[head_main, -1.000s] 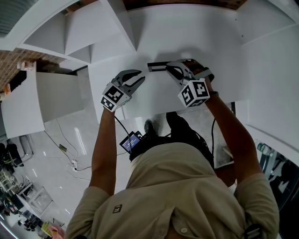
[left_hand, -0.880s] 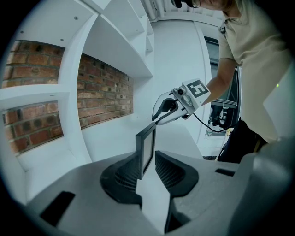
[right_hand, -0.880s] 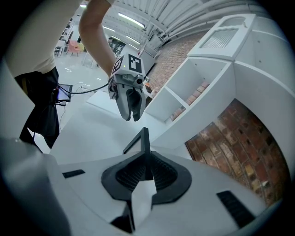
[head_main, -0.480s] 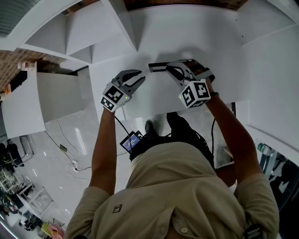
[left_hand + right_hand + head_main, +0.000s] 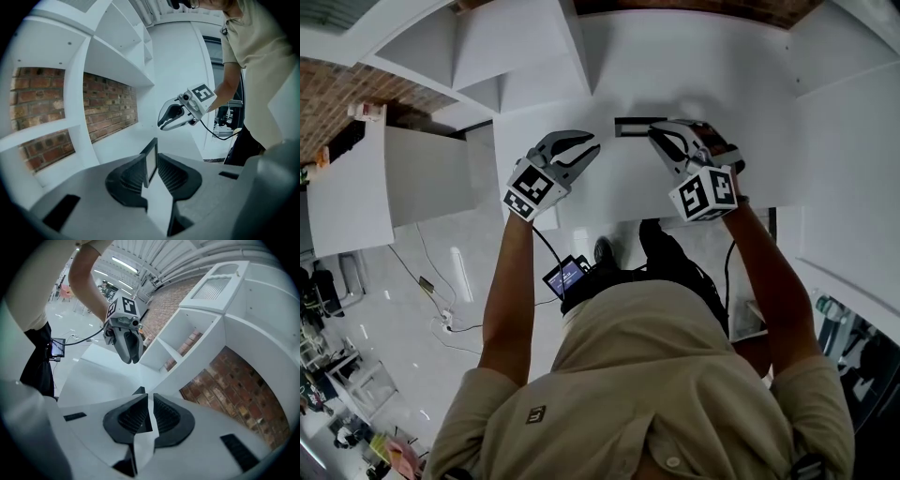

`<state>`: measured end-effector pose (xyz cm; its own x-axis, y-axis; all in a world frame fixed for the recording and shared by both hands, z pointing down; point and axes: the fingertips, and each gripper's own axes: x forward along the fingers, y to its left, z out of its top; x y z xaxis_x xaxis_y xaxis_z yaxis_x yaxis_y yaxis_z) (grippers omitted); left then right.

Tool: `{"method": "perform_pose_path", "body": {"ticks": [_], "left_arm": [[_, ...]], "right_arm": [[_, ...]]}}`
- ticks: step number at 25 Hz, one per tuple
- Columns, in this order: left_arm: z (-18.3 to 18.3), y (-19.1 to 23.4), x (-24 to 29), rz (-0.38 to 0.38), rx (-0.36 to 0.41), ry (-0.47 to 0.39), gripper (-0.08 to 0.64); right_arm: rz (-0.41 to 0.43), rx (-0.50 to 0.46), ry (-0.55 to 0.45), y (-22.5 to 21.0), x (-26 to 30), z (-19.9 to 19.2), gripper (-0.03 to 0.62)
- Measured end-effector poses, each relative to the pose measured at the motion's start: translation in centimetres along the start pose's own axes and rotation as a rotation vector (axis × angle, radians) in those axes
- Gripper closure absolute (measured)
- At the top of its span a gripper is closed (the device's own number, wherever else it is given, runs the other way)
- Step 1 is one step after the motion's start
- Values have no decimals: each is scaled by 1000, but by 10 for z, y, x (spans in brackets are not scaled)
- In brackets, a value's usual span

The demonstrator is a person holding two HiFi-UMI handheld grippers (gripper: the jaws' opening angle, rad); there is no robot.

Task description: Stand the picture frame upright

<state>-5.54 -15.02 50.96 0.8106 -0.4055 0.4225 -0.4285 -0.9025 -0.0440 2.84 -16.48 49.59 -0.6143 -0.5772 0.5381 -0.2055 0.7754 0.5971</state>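
Jaws of the right gripper (image 5: pixel 148 404) sit almost closed, pinching the picture frame (image 5: pixel 639 124) by its thin edge. Left gripper (image 5: pixel 151 161) jaws stand narrowly apart and empty. We see the frame on edge just ahead, in line with that gap, on the white table (image 5: pixel 609 192).

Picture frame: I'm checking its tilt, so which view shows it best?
Left gripper view: the picture frame shows its dark border and pale face. Head view shows only a dark edge; right gripper view, a thin sliver.

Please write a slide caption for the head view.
Right gripper grips the picture frame at a white shelf; left gripper, jaws apart, beside it.
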Motion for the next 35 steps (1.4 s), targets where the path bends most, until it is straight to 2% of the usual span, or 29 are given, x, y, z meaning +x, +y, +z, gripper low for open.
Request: {"method": "perform_pose_path", "body": {"ticks": [9, 12, 16, 22, 30, 35], "left_arm": [[37, -12, -53, 78, 28, -23, 482], [52, -19, -74, 102, 30, -39, 511], [71, -26, -107, 135, 7, -58, 551], [102, -32, -158, 160, -46, -81, 552], [162, -76, -216, 152, 41, -154, 554], [181, -102, -234, 132, 101, -172, 554]], "right_arm": [[-88, 163, -37, -17, -39, 49, 558], [-96, 241, -56, -18, -59, 70, 571], [-108, 353, -95, -20, -85, 104, 581], [-114, 504, -114, -19, -118, 145, 586], [-130, 605, -101, 1, -179, 179, 588], [-174, 629, -79, 14, -218, 194, 589]]}}
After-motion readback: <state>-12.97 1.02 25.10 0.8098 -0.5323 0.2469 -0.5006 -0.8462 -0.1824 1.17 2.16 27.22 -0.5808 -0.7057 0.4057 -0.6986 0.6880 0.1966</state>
